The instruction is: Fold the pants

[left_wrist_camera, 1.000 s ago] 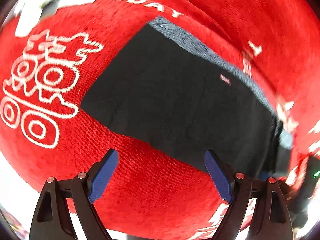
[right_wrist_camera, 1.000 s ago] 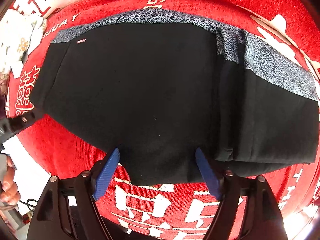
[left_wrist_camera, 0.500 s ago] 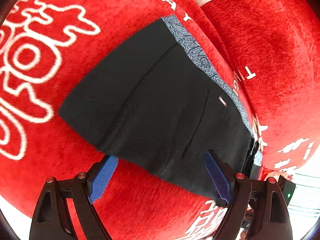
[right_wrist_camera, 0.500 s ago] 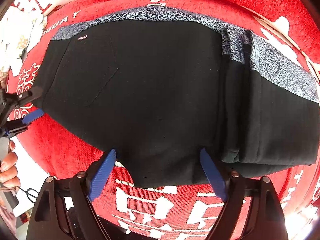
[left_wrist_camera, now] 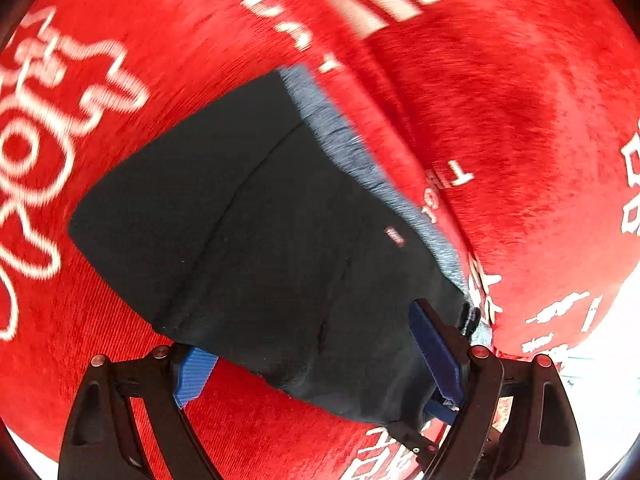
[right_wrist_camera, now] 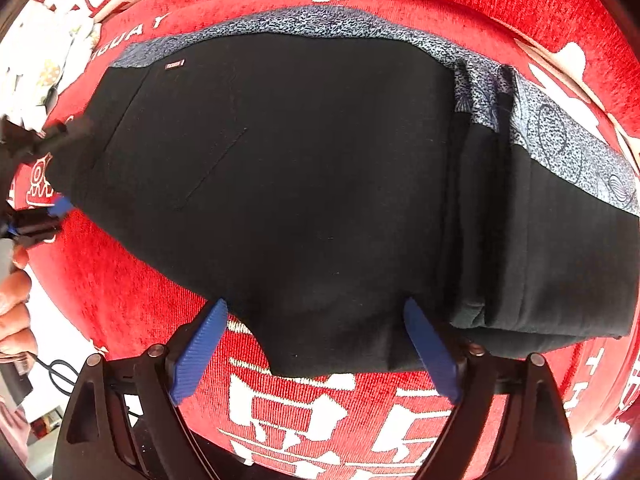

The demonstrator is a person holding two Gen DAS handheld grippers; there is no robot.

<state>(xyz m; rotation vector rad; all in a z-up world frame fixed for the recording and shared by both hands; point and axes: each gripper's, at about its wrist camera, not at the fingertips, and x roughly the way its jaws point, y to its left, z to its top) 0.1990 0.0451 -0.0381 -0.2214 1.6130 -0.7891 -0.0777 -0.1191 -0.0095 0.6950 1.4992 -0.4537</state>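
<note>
Black pants with a grey patterned waistband lie flat on a red cloth with white characters; a folded part lies at their right end. In the left wrist view the pants fill the middle. My left gripper is open, its fingers on either side of the pants' near edge; it also shows at the left edge of the right wrist view. My right gripper is open, its fingers on either side of the pants' near lower edge.
The red cloth covers a soft rounded surface. A white patterned item lies at the far left. A hand and a cable show at the lower left, beyond the cloth's edge.
My left gripper has moved in from the bare red cloth until its open fingers stand on either side of the pants' edge. My right gripper has hardly moved.
</note>
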